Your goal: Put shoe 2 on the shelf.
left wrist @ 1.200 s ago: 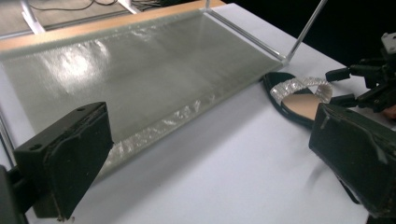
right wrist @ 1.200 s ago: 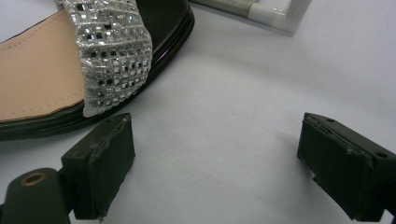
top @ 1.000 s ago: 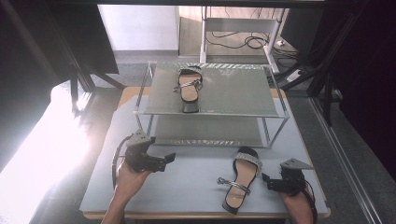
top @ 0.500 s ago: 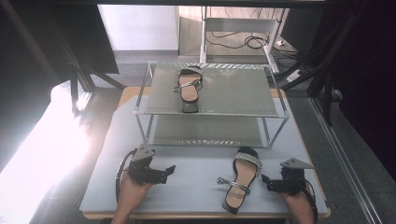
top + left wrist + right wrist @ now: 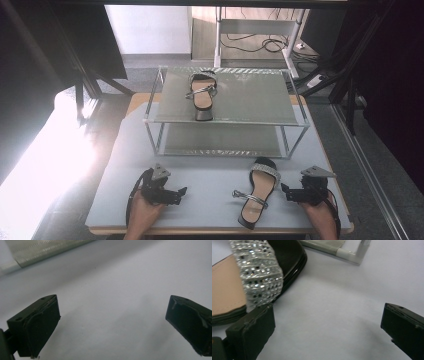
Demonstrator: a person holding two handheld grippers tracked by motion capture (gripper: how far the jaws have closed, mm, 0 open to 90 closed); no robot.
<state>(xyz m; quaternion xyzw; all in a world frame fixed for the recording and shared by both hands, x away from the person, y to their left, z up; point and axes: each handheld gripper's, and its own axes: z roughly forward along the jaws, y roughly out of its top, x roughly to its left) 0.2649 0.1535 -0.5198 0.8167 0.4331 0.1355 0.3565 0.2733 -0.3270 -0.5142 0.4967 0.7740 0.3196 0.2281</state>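
A black sandal with a glittering silver strap (image 5: 257, 192) lies on the grey table (image 5: 210, 175), toe toward the rack. Its mate (image 5: 201, 92) rests on the top shelf of the metal two-tier rack (image 5: 250, 97). My right gripper (image 5: 286, 192) sits low just right of the table sandal; its jaws have just been opening and stand open with nothing between them. In the right gripper view (image 5: 328, 322) the sandal's strap (image 5: 257, 277) lies beside the left jaw. My left gripper (image 5: 180, 192) is open over bare table at the front left (image 5: 112, 315).
The rack's lower shelf edge (image 5: 50, 251) lies ahead of the left gripper, and a rack foot (image 5: 352, 256) stands just beyond the right one. Dark frame legs and cables surround the table. The table's front edge is close behind both hands.
My left gripper has sunk toward the tabletop and come nearer the front edge. The right gripper and both sandals stay where they were.
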